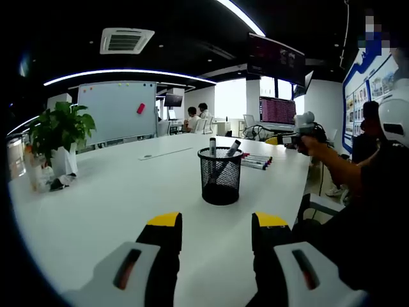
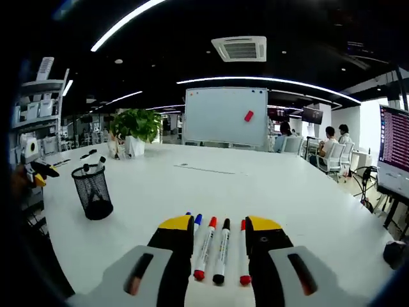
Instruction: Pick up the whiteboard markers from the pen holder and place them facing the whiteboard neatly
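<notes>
Two whiteboard markers (image 1: 220, 157) stand tilted in the mesh pen holder (image 1: 220, 179) on the white tabletop (image 1: 115, 204), dead ahead of the left gripper (image 1: 216, 225), jaws released, while the right gripper (image 2: 218, 229), also released, hovers over the laid-out markers (image 2: 214, 252).

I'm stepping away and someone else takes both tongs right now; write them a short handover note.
Left tongs: open, empty, aimed at the mesh pen holder on the white table.
Right tongs: open, empty, over the laid-out markers.
Done: several markers lie side by side in a row, pointing toward the whiteboard.
Left: two markers stand in the pen holder; take them out and add them to the row, same direction.
</notes>
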`<state>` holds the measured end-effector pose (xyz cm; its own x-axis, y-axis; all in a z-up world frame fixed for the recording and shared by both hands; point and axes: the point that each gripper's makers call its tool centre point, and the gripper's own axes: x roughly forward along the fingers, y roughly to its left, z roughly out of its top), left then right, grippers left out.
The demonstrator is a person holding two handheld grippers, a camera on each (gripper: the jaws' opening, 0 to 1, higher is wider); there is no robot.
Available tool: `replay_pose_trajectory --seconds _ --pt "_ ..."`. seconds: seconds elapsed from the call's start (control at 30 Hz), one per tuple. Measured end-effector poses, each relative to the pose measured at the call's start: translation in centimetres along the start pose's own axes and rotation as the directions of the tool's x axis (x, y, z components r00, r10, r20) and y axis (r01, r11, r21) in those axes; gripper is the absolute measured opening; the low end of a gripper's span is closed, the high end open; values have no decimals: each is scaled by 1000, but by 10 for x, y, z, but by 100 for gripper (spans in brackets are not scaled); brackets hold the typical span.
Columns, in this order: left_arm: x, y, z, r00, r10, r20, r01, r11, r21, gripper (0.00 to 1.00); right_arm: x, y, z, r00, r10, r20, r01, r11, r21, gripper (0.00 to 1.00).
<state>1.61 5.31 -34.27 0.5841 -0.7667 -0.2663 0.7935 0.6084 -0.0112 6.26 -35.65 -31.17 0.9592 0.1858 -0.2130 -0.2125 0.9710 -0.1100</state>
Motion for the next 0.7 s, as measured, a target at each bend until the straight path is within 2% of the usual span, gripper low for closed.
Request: replay_pose_trajectory --seconds 0.03,0.1,0.17,0.23,0.33,0.4,0.5,0.57,0.7 --pt "0 0 0 1000 0 1 0 1000 1 45 3 8 9 1000 21 2 -21 999 -30 35" --pt "0 1 0 1000 3 3 -3 1000 -3 45 8 23 14 997 74 -14 -74 996 -49 36" --pt "0 2 -1 1000 9 -1 -9 1000 -2 45 13 48 14 985 165 -59 -167 985 -43 36" --pt "-1 2 0 1000 10 3 -10 1000 -2 45 18 63 21 975 215 -54 -219 971 -90 36" --pt "-2 4 0 1000 11 2 -11 1000 1 45 22 88 27 954 290 -80 -296 952 -76 32" --pt "-3 4 1 1000 13 3 -13 1000 0 45 25 92 28 949 300 -100 -308 948 -79 27" --pt "-4 5 1 1000 12 3 -12 1000 0 45 30 99 32 940 318 -125 -331 938 -106 26" --pt "-4 5 0 1000 12 0 -12 1000 1 45 29 110 34 925 355 -138 -370 922 -110 26" --pt "-3 6 0 1000 16 -9 -16 1000 0 45 24 130 40 882 438 -174 -457 885 -92 29"
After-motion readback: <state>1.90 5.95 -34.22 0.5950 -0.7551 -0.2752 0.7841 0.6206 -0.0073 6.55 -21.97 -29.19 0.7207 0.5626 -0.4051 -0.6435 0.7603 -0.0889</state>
